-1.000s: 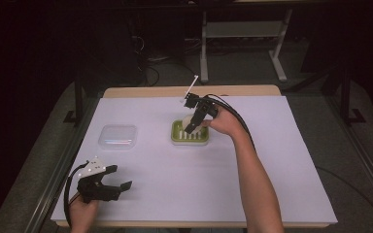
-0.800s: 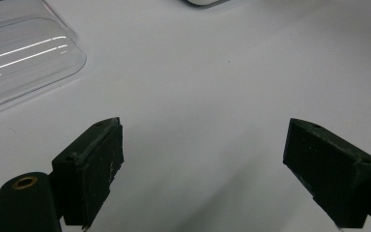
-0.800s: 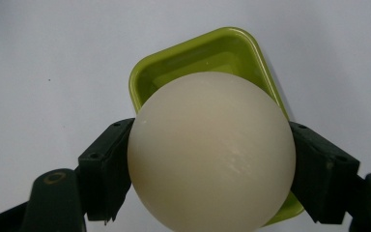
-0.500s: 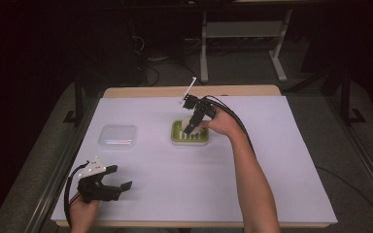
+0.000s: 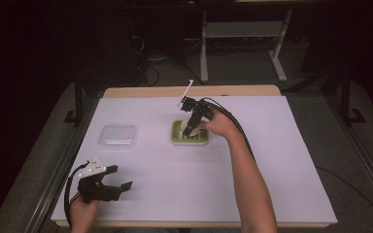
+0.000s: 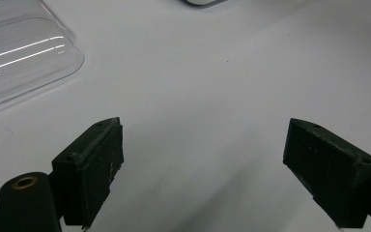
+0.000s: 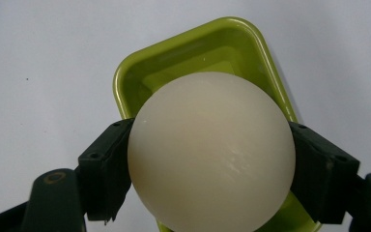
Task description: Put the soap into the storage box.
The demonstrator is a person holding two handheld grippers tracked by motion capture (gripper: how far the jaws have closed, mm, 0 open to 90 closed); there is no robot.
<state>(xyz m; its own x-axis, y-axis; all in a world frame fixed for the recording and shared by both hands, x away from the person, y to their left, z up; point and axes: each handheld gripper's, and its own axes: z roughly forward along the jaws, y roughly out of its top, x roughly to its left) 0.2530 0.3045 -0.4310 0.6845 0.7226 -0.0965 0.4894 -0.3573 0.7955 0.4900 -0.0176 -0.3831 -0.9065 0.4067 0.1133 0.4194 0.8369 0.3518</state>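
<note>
The white ball (image 7: 211,152) is clamped between the two black jaws of the right gripper (image 5: 192,127), one jaw pressed against each side of it, and is held directly above the green tray (image 7: 244,46). In the high view the tray (image 5: 176,132) is seen near the middle of the table (image 5: 281,160), slightly toward the far edge, with the gripper tilted down over it. The left gripper (image 5: 108,187) is held low at the near left corner of the table, its jaws spread wide apart with nothing between them. A clear plastic lid (image 5: 118,136) is laid flat on the table to the left of the tray, well apart from it; its glossy corner (image 6: 19,53) is caught at the upper left of the left gripper view. The table is covered by a plain white sheet, and a strip of bare wood (image 5: 189,91) is left exposed along the far edge. The room beyond is dark; a grey floor, loose cables and a pale metal stand (image 5: 243,34) are made out behind the table.
</note>
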